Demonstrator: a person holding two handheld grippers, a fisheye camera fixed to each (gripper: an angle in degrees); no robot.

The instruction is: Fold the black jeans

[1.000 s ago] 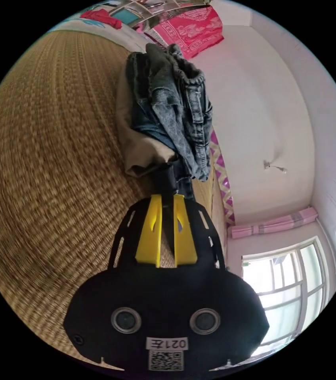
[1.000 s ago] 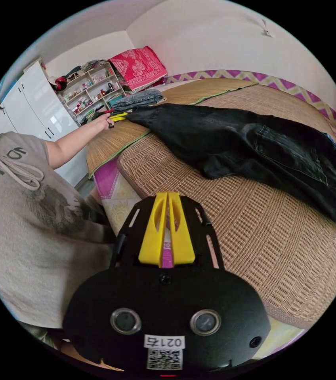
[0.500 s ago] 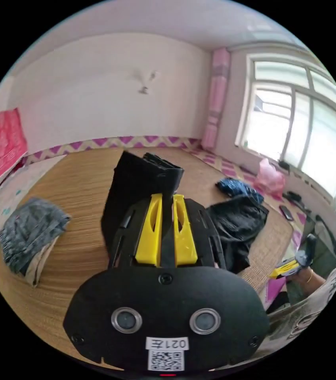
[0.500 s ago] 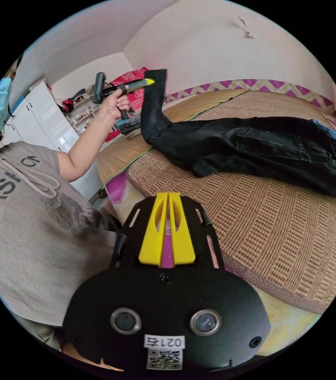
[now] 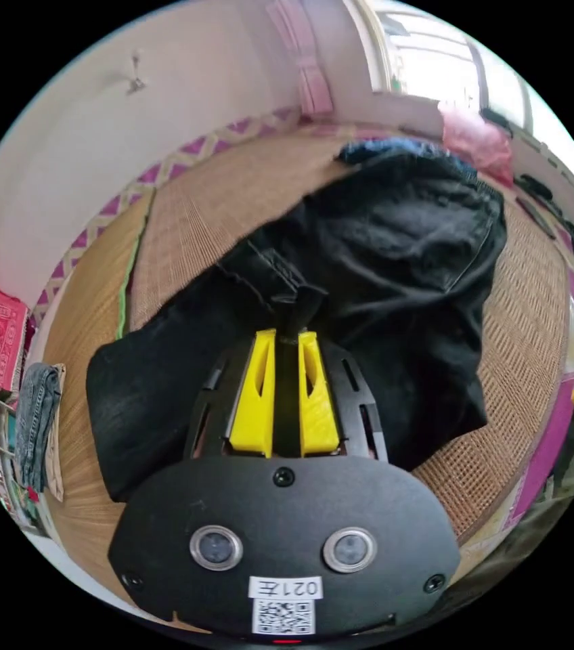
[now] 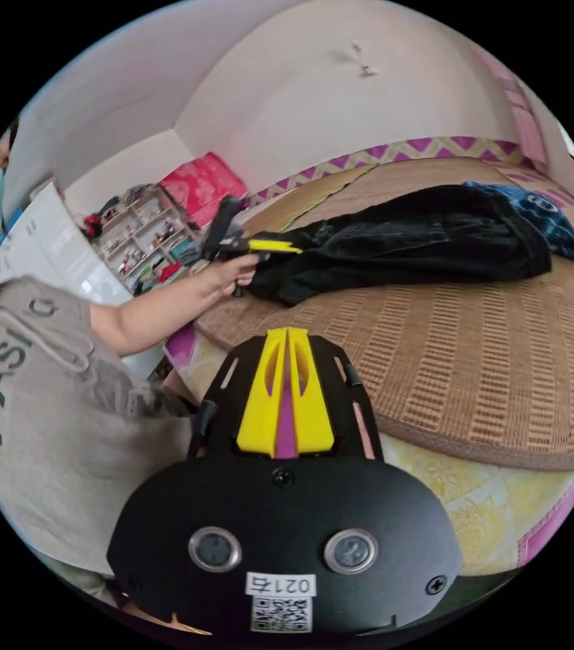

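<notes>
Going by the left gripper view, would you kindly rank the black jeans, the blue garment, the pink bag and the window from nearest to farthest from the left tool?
1. black jeans: pinched in the left tool.
2. blue garment: just beyond the jeans' far edge.
3. pink bag: past the mat, under the window.
4. window: on the far wall.

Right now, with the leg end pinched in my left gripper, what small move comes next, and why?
Probably lower the left gripper and release. It is shut on the black jeans leg end, already carried over the seat, so the fold looks nearly laid on the mat.
</notes>
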